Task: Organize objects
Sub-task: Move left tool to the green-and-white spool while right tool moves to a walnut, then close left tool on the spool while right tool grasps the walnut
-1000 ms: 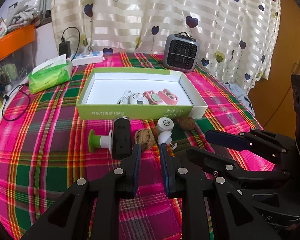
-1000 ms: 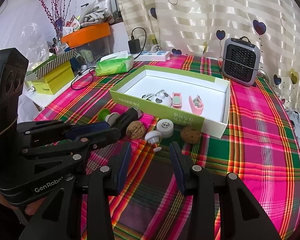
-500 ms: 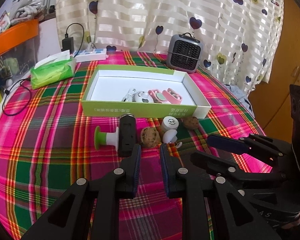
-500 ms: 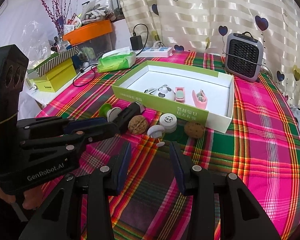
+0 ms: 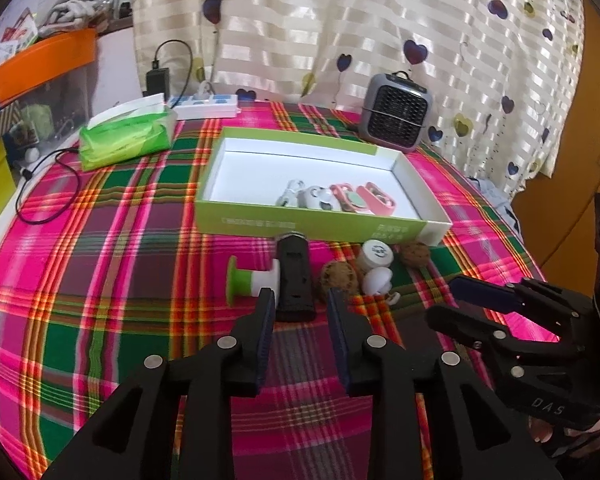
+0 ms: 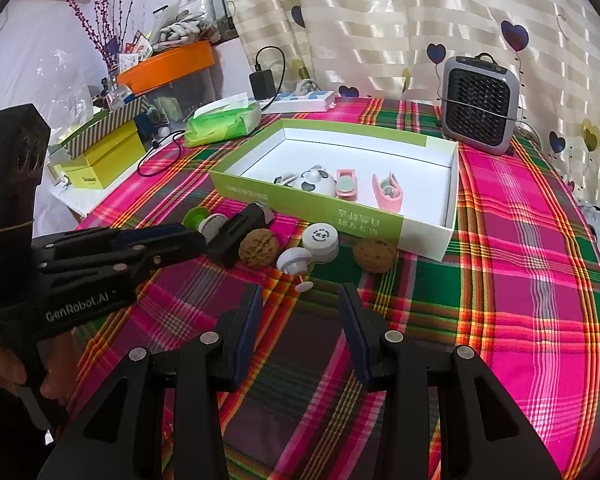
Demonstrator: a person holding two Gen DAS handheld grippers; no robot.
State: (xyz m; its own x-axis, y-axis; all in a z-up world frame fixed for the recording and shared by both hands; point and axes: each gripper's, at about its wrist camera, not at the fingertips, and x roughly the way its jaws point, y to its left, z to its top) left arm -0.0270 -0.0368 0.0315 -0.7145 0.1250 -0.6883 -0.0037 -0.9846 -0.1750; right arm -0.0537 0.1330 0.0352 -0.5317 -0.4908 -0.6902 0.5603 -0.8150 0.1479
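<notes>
Clutter lies in a loose row on the plaid-covered worktop [image 5: 100, 248], just in front of a shallow green box [image 5: 320, 222] with a white inside. From the left in the left wrist view: a green-and-white stopper-like piece [image 5: 256, 282] on its side, a black oblong device [image 5: 295, 276] with a metal end toward the box, a wrinkled brown walnut [image 5: 339, 276], a white mushroom-shaped knob [image 5: 377, 280], a round white container [image 5: 377, 254] with a printed lid, and a second walnut [image 5: 415, 254] nearest the box's right corner. Inside the box, along its near wall, sit a small silver item, a black-and-white spotted round toy [image 6: 315, 181] and two pink clips [image 6: 388, 193]. The left tool [image 5: 300, 308] hovers just short of the black device, its jaws opening with nothing between them. The right tool [image 6: 300, 304] hangs over bare cloth near the knob, jaws parted about halfway and holding nothing. A small grey heater [image 6: 478, 106] stands behind the box.
</notes>
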